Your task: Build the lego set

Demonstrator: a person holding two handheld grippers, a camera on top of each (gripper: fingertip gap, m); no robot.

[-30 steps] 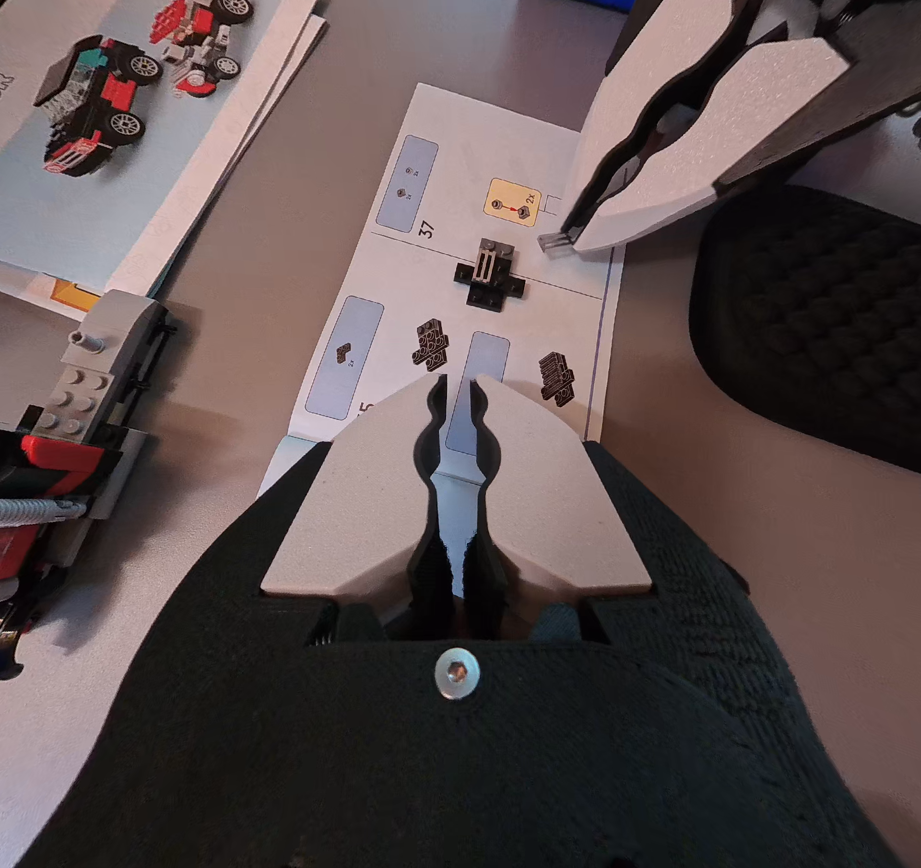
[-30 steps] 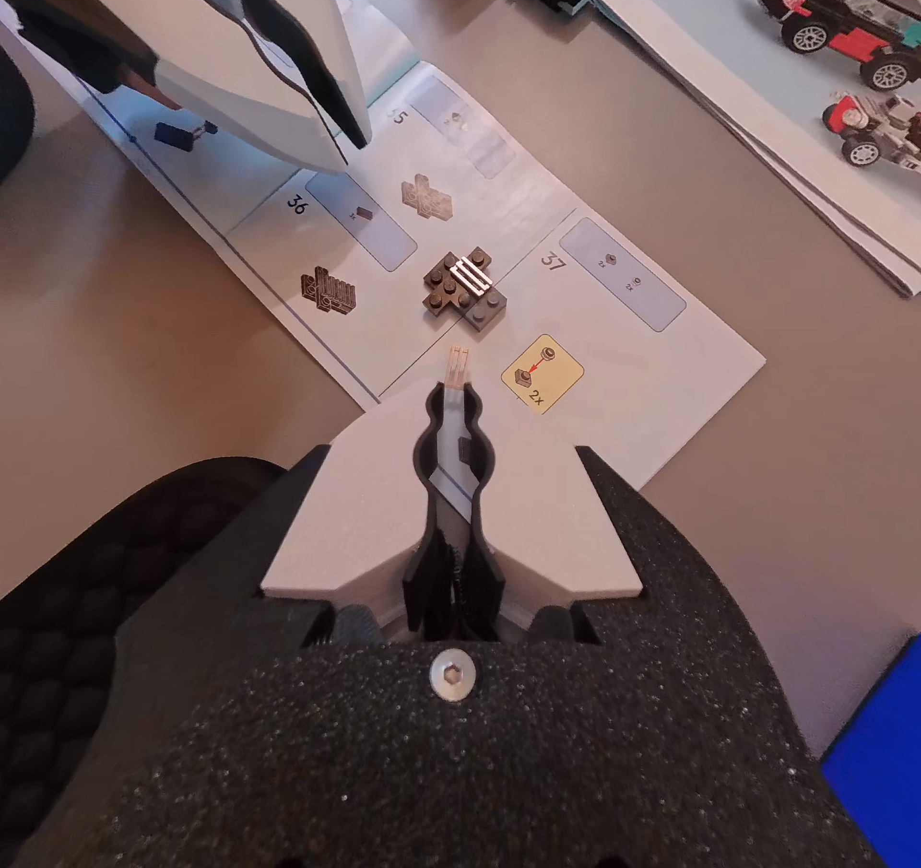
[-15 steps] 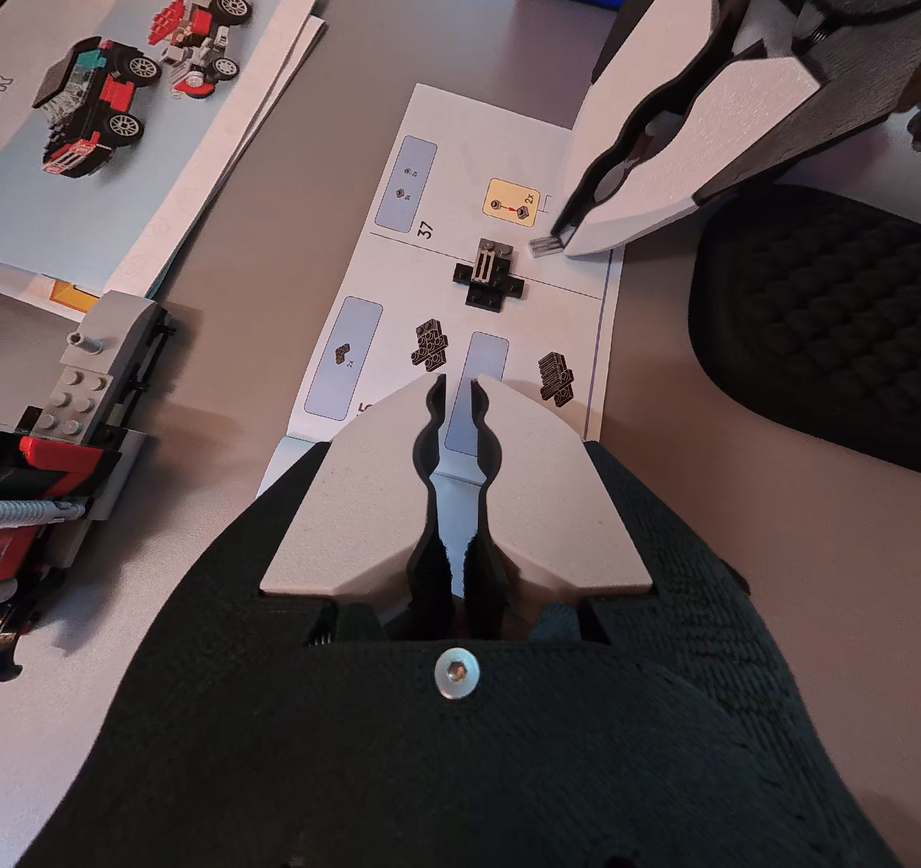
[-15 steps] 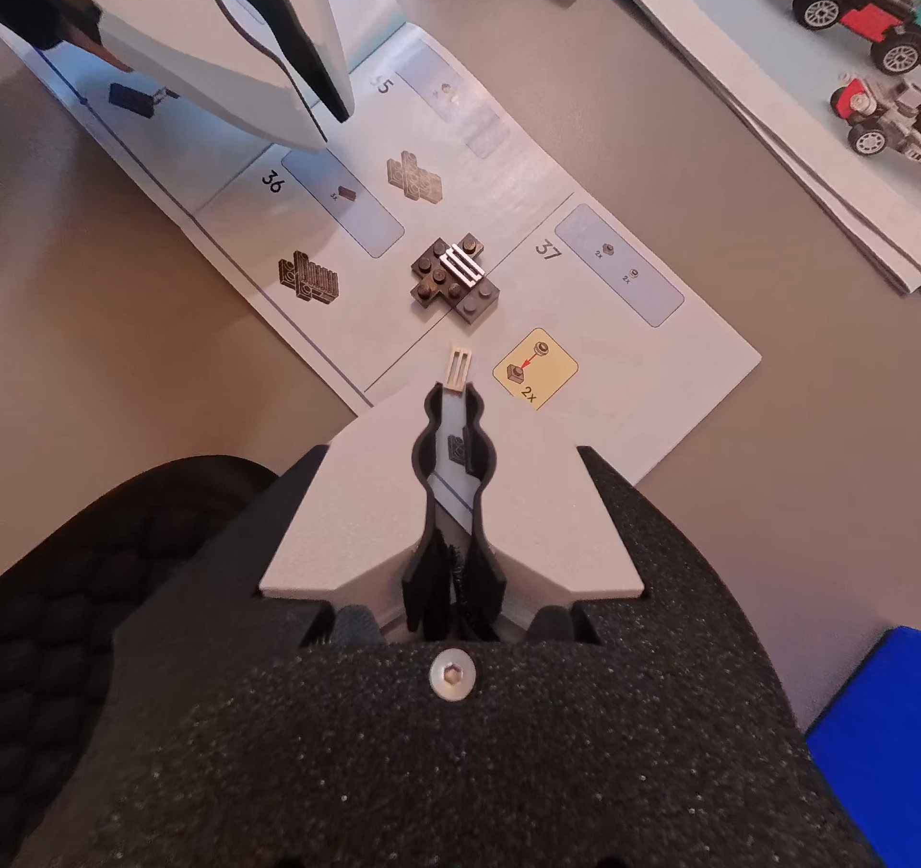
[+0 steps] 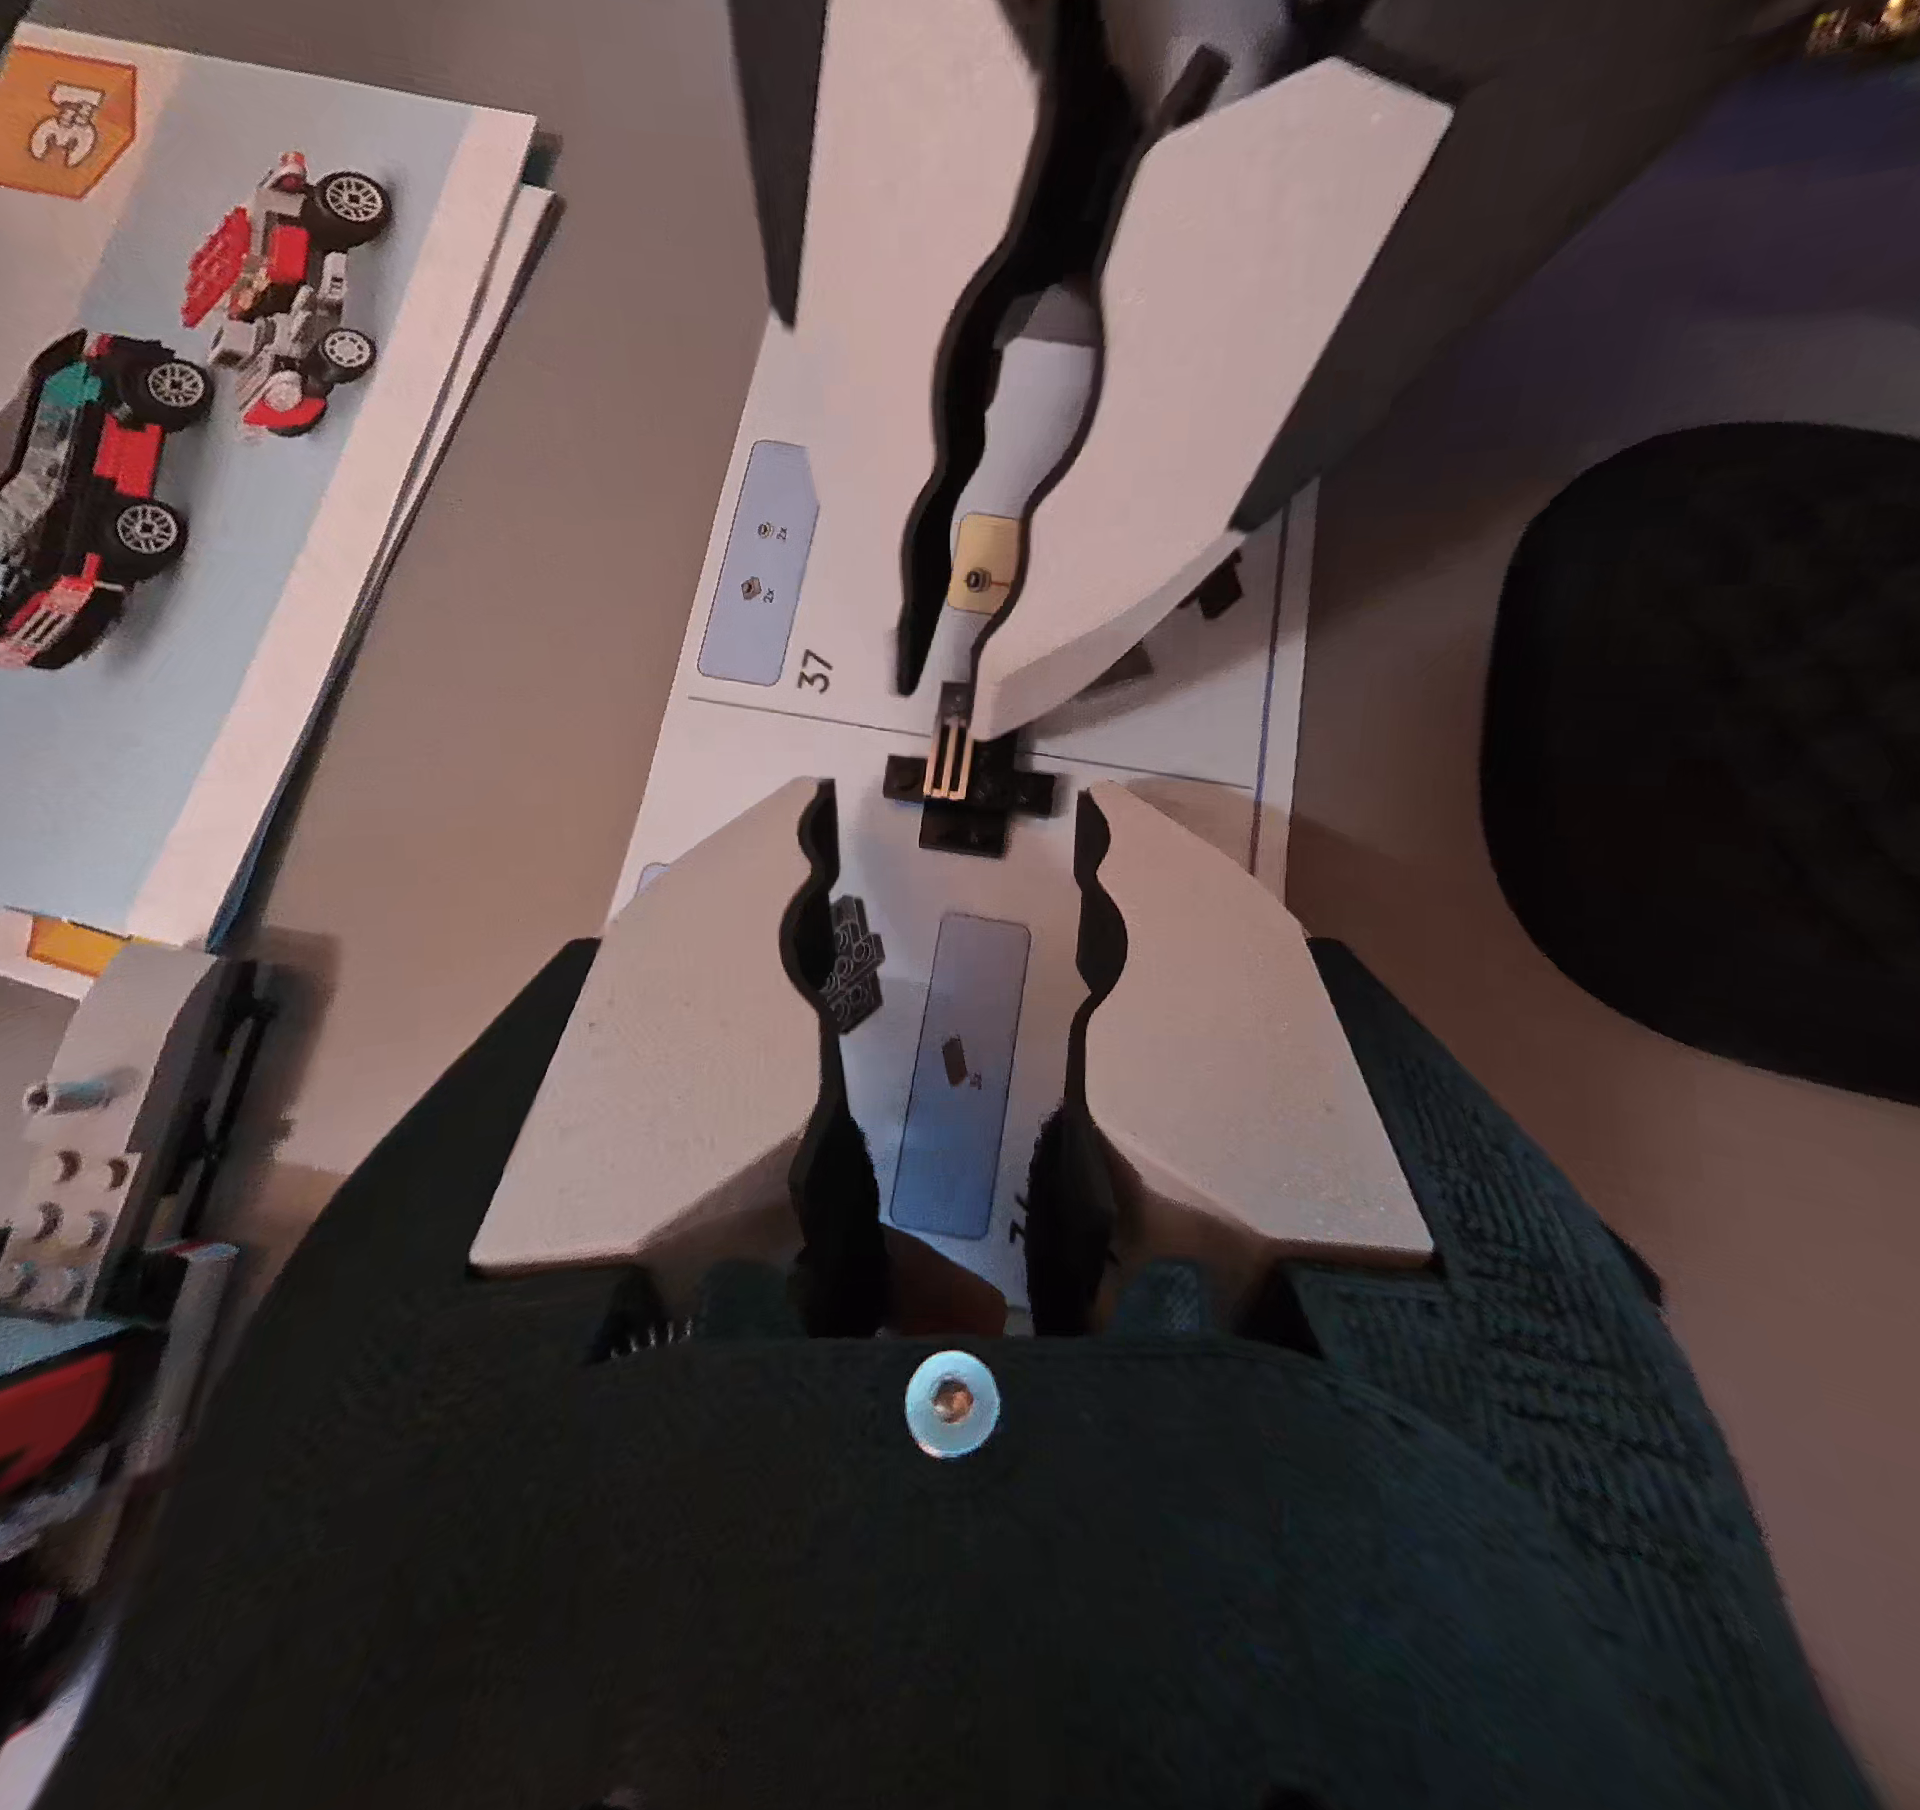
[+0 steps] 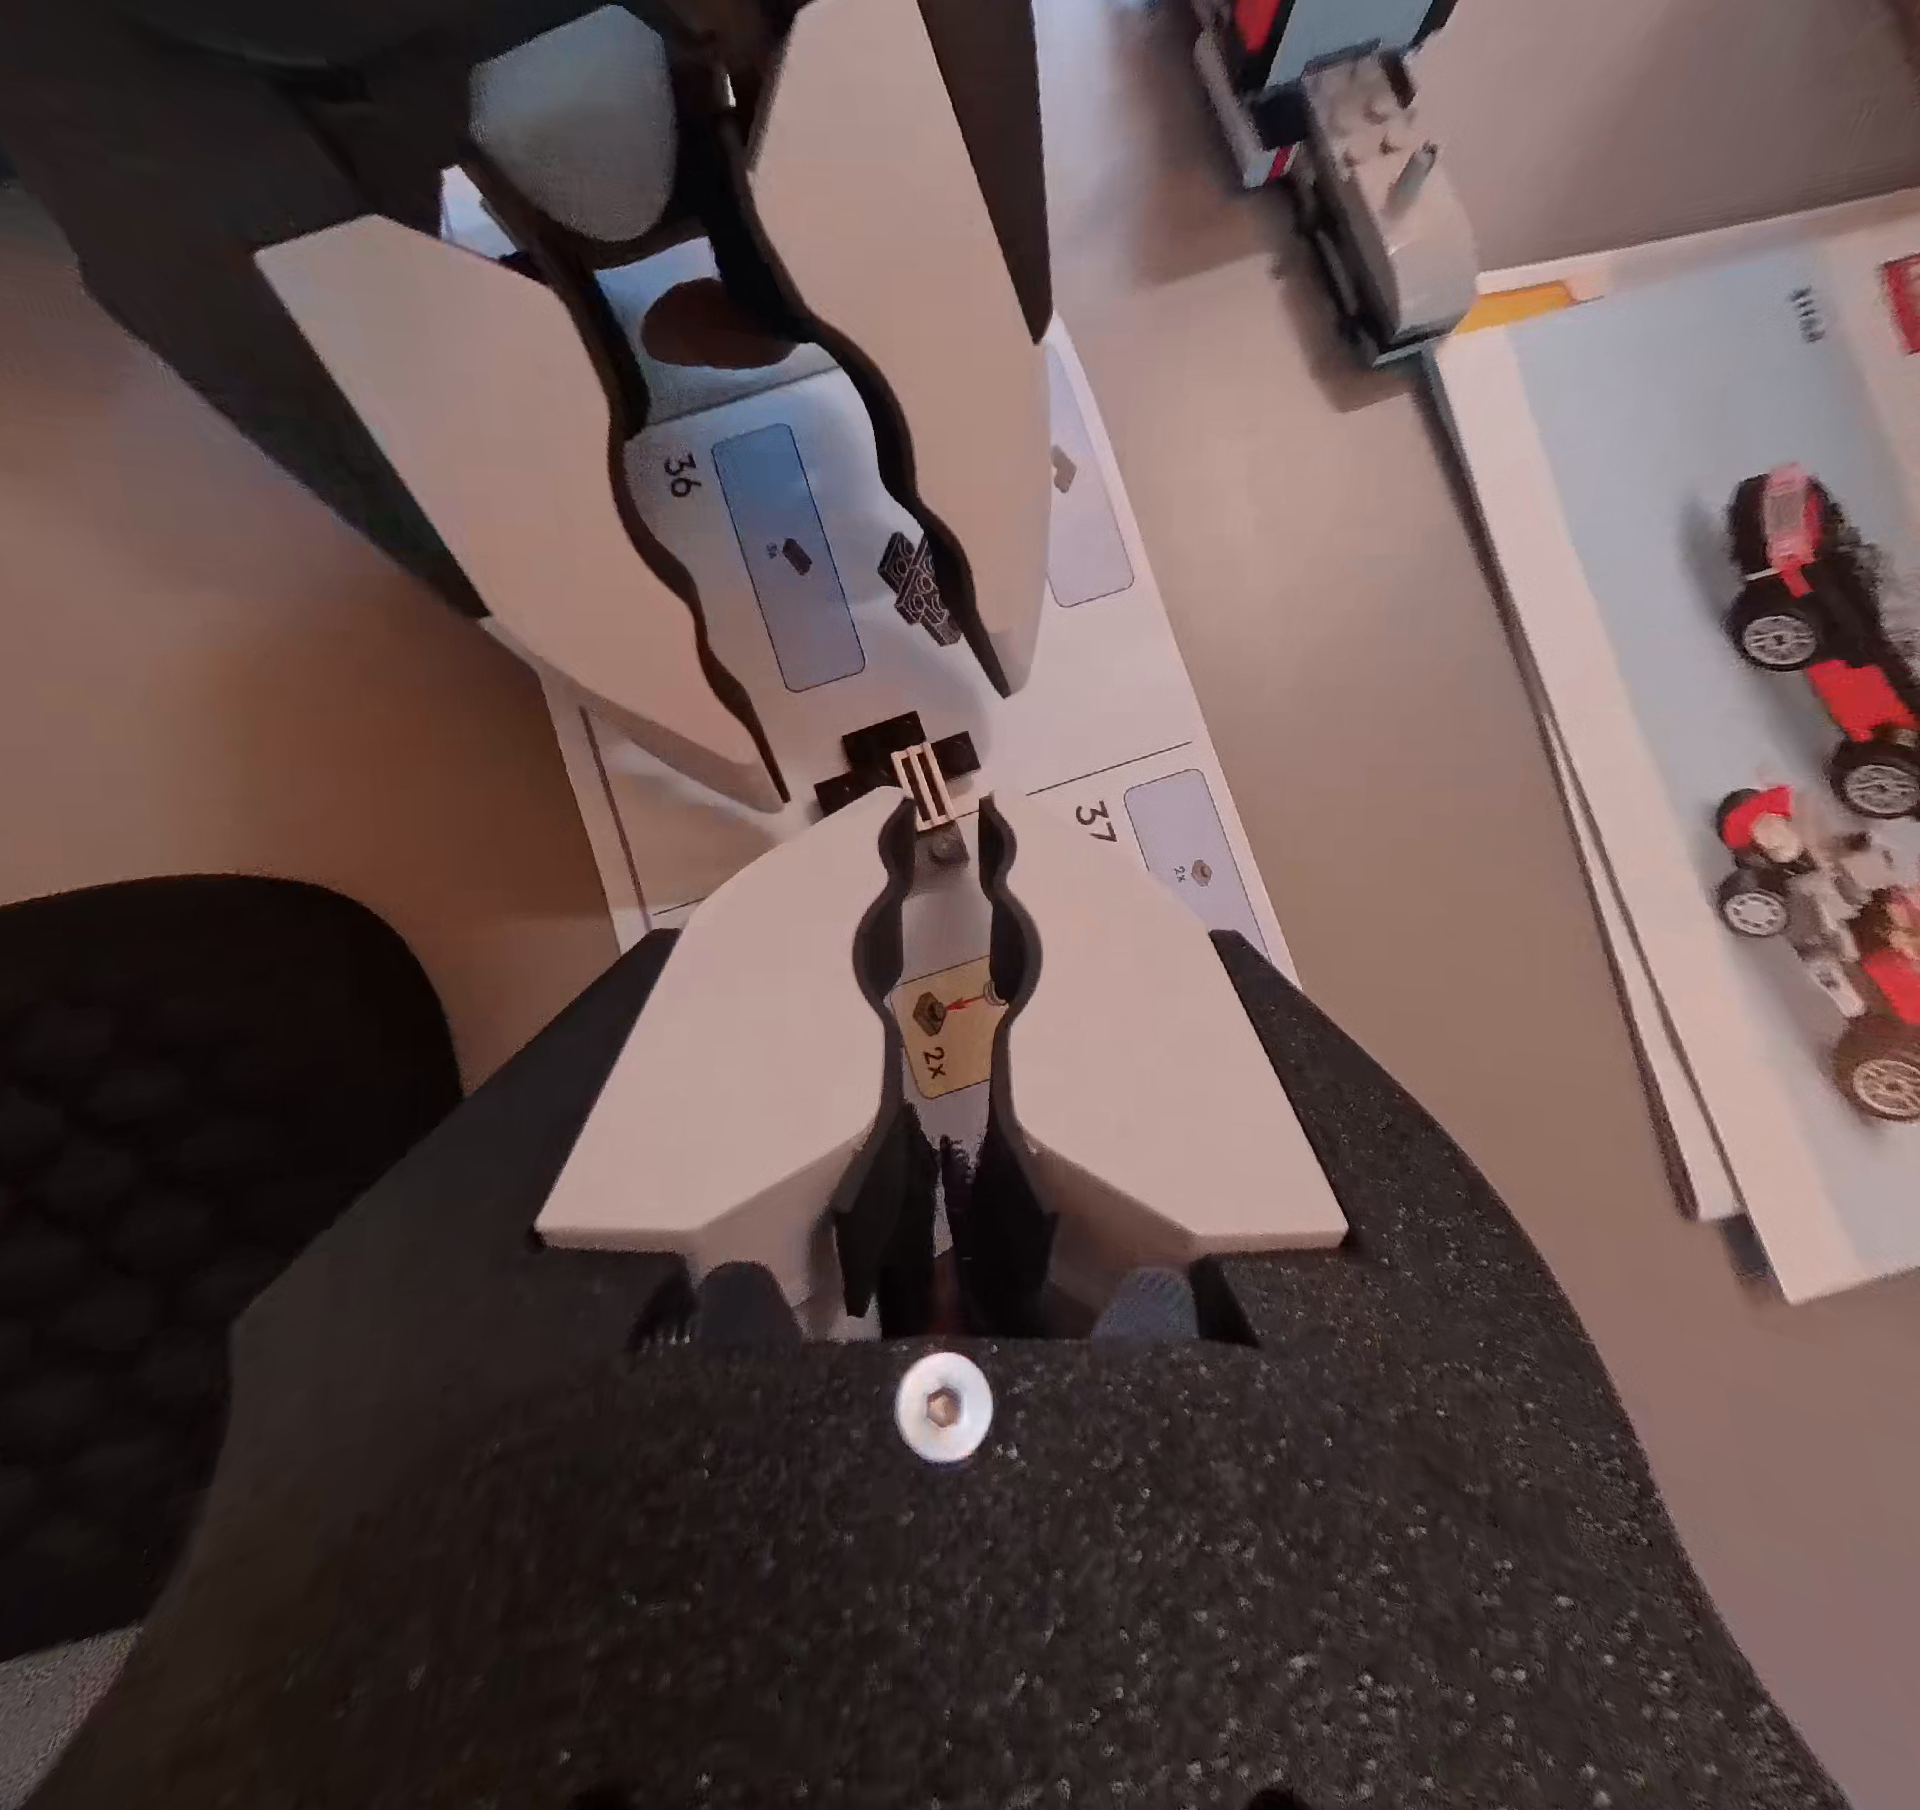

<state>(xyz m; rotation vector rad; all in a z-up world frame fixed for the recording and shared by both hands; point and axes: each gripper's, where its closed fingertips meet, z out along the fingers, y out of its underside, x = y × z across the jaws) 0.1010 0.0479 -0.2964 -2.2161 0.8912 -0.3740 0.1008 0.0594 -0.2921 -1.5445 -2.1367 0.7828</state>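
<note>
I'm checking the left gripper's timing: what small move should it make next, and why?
Probably close the left gripper's open fingers on the black plate assembly, which lies on the instruction sheet just ahead of their tips. The right gripper has the pale grille tile at that assembly, so steadying it should help seating.
</note>
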